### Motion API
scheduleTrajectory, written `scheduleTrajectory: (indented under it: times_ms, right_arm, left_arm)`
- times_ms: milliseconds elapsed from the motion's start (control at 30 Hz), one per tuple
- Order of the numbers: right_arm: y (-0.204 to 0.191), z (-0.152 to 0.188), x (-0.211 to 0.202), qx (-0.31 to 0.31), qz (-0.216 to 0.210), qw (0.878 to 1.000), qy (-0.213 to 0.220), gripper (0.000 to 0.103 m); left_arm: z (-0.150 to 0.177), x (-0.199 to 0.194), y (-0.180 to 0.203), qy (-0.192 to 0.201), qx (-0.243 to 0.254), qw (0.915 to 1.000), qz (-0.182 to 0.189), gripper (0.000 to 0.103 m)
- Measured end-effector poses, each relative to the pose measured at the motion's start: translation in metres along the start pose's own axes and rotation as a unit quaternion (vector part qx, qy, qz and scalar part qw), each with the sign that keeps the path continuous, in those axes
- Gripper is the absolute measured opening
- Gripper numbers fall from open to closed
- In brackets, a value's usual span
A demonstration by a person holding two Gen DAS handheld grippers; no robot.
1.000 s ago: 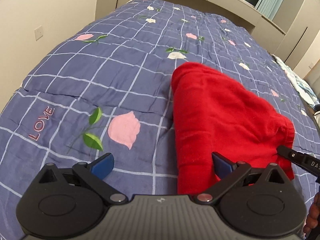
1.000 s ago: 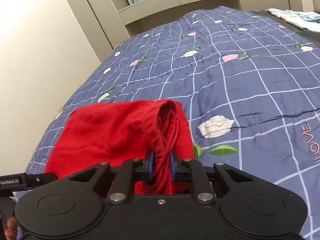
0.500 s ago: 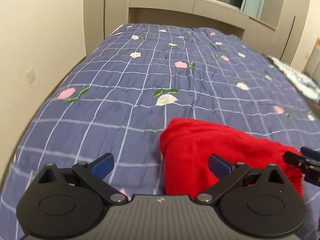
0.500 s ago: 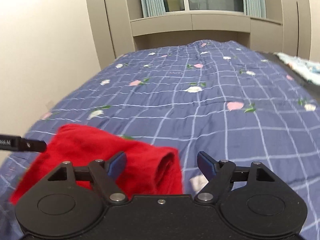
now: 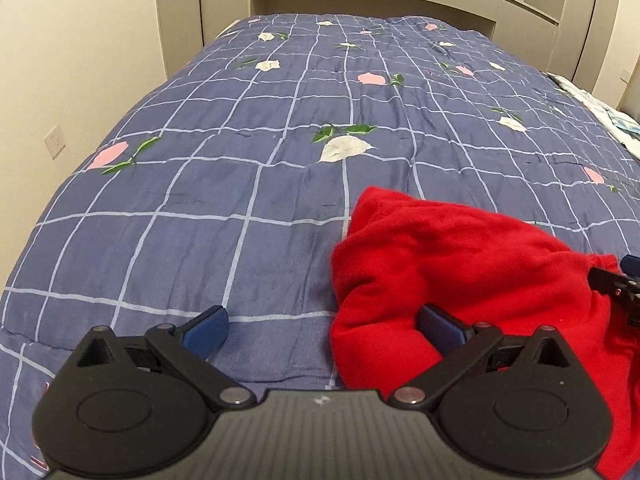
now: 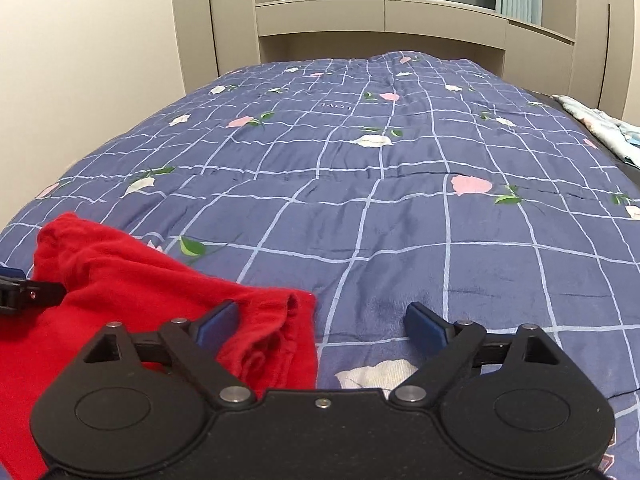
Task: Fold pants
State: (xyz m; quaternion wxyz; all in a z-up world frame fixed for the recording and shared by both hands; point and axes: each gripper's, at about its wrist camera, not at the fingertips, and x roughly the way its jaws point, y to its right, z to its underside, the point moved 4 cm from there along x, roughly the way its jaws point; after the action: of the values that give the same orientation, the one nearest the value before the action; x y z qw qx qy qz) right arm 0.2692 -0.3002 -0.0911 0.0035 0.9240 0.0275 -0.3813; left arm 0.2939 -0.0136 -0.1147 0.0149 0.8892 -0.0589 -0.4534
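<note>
Having just spread our right gripper off the folded red fleece pants, we hold both grippers released; left gripper too, over the blue floral quilt.

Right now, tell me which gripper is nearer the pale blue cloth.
Right. The right gripper sits at the pants' side toward the cloth; the left gripper is at their opposite side, farther off.

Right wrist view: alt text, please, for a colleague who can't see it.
Red pants lie bunched on a blue checked floral quilt. The right gripper has just opened its jaws wide, gripping nothing, with the waistband edge between them. The left gripper pokes in at the far left.
</note>
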Motion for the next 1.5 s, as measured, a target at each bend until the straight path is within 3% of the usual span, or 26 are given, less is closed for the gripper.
scheduleTrajectory:
  times_ms: [233, 400, 600, 900, 1067, 1500]
  right_arm:
    - [0.002, -0.001, -0.035, 0.023, -0.010, 1.000, 0.011, 0.094]
    - [0.002, 0.018, -0.072, 0.037, -0.020, 0.999, 0.012, 0.099]
    - [0.005, 0.055, -0.071, 0.039, -0.004, 0.999, -0.014, 0.101]
    - [-0.004, 0.054, -0.092, 0.035, -0.003, 0.999, -0.002, 0.101]
    - [-0.006, 0.071, -0.092, 0.041, -0.001, 0.999, -0.020, 0.102]
    - [-0.009, 0.083, -0.092, 0.024, 0.009, 1.000, 0.006, 0.102]
  left_arm:
    - [0.006, -0.043, -0.007, 0.019, -0.016, 0.9996, 0.011, 0.102]
    - [0.027, -0.069, -0.011, 0.019, -0.030, 0.9990, 0.028, 0.102]
    - [0.039, -0.058, -0.012, 0.009, -0.036, 0.9992, 0.017, 0.103]
    - [0.053, -0.089, -0.007, 0.011, -0.030, 0.9993, 0.016, 0.102]
    - [0.070, -0.080, -0.010, -0.010, -0.053, 0.9983, 0.021, 0.103]
    - [0.076, -0.077, -0.011, -0.007, -0.061, 0.9979, 0.021, 0.103]
